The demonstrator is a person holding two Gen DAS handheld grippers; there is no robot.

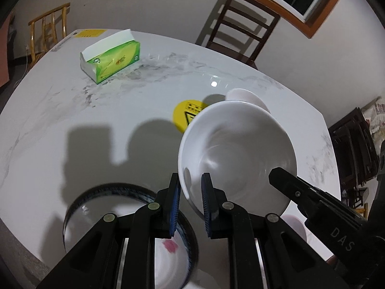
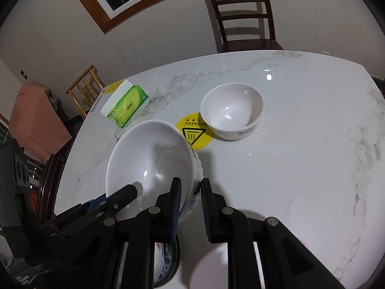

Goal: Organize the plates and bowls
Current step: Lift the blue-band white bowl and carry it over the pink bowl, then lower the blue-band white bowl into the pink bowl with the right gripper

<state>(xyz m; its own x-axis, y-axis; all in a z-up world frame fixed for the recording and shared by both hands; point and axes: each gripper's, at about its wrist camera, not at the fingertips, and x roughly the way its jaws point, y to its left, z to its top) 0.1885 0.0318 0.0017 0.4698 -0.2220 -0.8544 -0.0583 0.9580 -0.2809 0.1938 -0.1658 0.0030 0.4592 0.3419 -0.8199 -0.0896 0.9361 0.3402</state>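
White melamine filled the nearest part of both wrist views: a tilted bowl (image 1: 237,149) held up off the marble desk (image 1: 72,110) with its mouth turned towards the cameras. Both tools straddled its near rim. The left gripper (image 1: 191,204) had one blue-padded finger outside the wall and one inside, the rim running between them; the pads looked pressed to it, though a sliver of gap may have remained. The right gripper (image 2: 190,207) took the same rim from the other side, its inner finger against the bowl's interior and the outer one over the patterned outside, so the bowl seemed pinched by both at once.

Directly below the left tool sat a blue-rimmed plate (image 1: 130,216) with a pink mark on it, at the near desk edge. That was the relation that mattered, in my judgement: the bowl hung just ahead of and above the plate, and a short lowering towards the body would stack it.

Farther out a second bowl (image 2: 231,110) stood upright beside a yellow warning sticker (image 2: 192,134), clear of both tools. Beyond lay a green tissue pack (image 1: 112,59), then a dark chair (image 2: 243,14).
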